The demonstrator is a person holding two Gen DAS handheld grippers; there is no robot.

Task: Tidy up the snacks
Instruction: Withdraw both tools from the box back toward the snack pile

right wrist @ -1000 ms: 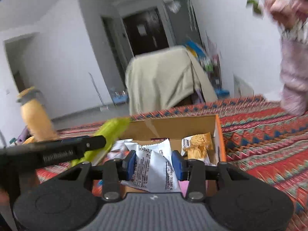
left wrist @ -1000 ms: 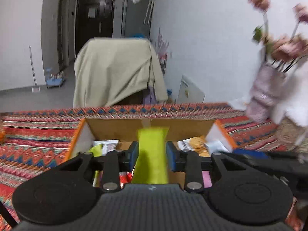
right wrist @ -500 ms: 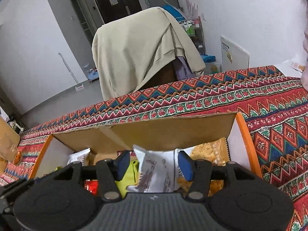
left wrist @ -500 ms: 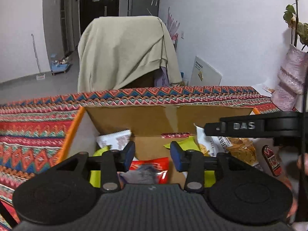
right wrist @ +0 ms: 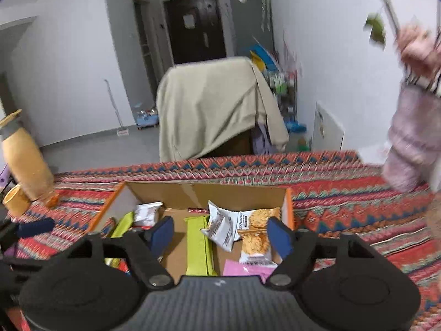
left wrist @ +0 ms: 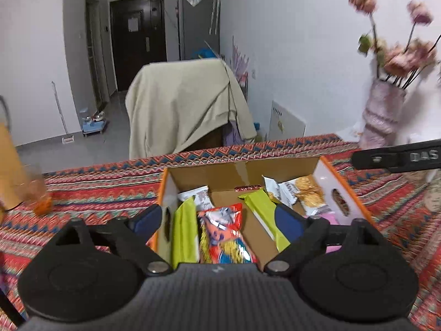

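Patterned red, orange and blue cloth (left wrist: 104, 193) covers the bench, with white walls, a dark door and a chair draped in beige fabric (left wrist: 184, 104) behind. An open cardboard box (left wrist: 239, 171) with orange edges sits on the cloth and holds the snacks. Inside, a green packet (left wrist: 184, 231) lies along the left wall, its long axis running toward the far wall; a second green packet (right wrist: 198, 245) lies mid-box, likewise lengthwise. A red and orange bag (left wrist: 226, 237) lies between them. A white wrapper (right wrist: 220, 229) rests tilted beside a cracker packet (right wrist: 255, 237); their print is too small to read. The left gripper (left wrist: 217, 218) hovers over the box, fingers opening, nothing between them. The right gripper (right wrist: 220, 234) likewise, fingers opening and empty. "DAS" reads on the black bar at the left view's right edge.
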